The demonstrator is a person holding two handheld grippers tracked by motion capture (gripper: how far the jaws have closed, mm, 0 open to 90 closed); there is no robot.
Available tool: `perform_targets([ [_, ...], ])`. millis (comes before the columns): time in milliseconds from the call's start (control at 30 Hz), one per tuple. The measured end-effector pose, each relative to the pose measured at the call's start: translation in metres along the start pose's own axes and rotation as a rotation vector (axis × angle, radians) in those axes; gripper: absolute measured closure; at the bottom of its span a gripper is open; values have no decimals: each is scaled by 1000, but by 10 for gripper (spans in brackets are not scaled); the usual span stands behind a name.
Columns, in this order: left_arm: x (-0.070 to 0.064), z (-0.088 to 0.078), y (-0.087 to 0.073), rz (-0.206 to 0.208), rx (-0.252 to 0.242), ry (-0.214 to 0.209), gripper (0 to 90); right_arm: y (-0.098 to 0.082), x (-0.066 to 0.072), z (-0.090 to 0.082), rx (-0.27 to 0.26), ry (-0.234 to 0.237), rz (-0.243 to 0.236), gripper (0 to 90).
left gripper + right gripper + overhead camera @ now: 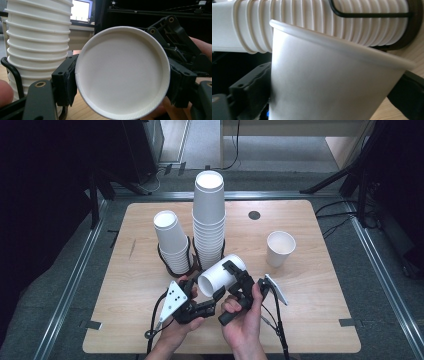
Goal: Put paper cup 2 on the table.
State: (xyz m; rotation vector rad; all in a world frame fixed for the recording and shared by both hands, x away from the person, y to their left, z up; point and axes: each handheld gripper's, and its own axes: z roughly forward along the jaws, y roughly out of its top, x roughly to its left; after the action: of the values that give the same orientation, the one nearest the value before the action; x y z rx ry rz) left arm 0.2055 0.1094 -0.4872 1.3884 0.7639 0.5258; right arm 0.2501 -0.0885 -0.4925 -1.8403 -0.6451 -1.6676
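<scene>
Two hand-held black grippers meet on one white paper cup [220, 275], which lies on its side in the air above the near middle of the light wooden tabletop [320, 320], its base turned toward the near edge. The left gripper [212, 301] pinches the cup's bottom end with narrowed jaws. The right gripper [232, 272] has the cup's wall between its jaws; I cannot tell whether its pads press. Just behind stand a tall stack of white paper cups [208, 220] and a shorter stack [172, 242], each in a black wire holder. A single upright white cup [280, 248] stands toward the right edge.
</scene>
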Motion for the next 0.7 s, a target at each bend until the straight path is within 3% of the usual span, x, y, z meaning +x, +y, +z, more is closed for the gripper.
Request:
perform_targets([
  [200,1,0,-1,2,7,0,239,0,-1,0,20,53,-11,116],
  [400,4,0,-1,-28,11,-20,227,-3,1,-1,1,54,-56,139],
  [533,8,-2,4,-40,48,-35,215,-5,4,-1,-18,48,-111,146],
  [700,9,-2,8,-25,102,-25,106,-9,11,-3,-47,44,-228,148],
])
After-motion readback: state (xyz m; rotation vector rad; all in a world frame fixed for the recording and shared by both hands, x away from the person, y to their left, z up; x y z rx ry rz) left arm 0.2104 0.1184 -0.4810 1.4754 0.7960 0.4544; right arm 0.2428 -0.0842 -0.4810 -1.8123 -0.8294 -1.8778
